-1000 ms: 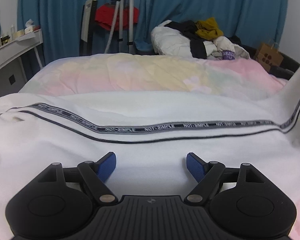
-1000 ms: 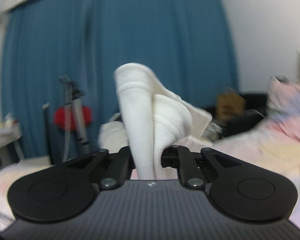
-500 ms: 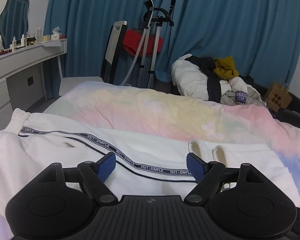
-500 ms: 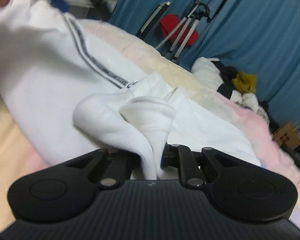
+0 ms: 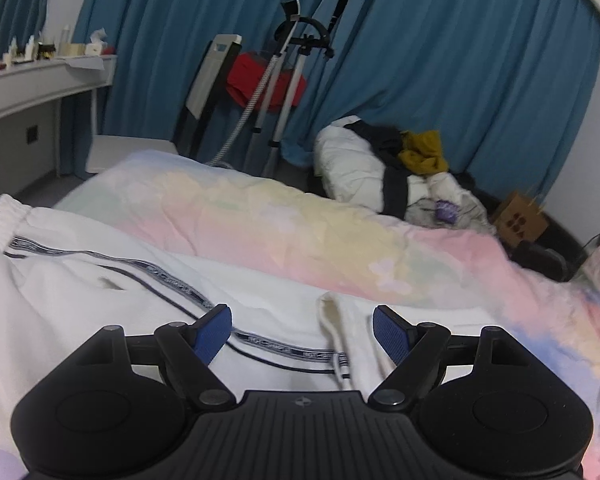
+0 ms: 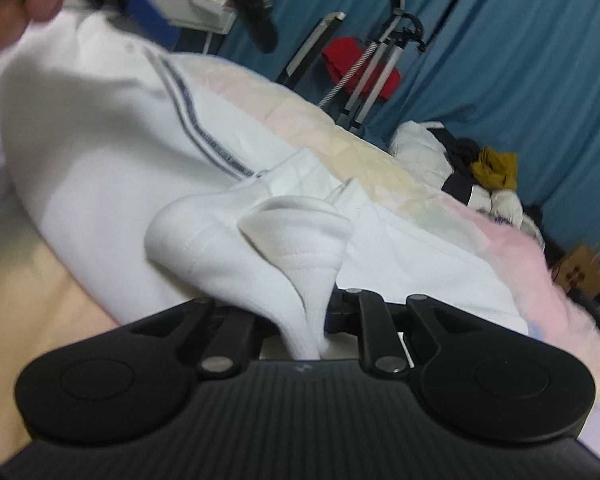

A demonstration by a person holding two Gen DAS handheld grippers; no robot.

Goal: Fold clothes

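Right now the white trousers are lying across the pastel bedspread, their elastic waistband sitting at the far left of the left wrist view and a dark lettered stripe running along the leg; the ribbed cuff end is lying doubled back on top of the leg. The left gripper is hovering just above the cloth with its blue pads standing wide apart and nothing caught between them; the folded-over cuff edge is showing just under the gap. The right gripper is pointing down at the bed, and its jaws are opening with the bunched white cuff still sitting between them; whether the pads are still pressing on the fabric I cannot quite tell, as the cloth is hiding them, though a narrow gap is showing beside the right finger. Beyond the bed a heap of clothes is resting against the blue curtains; a garment steamer with a red item hanging on it is standing near a white dressing table; a brown paper bag is sitting at the far right.
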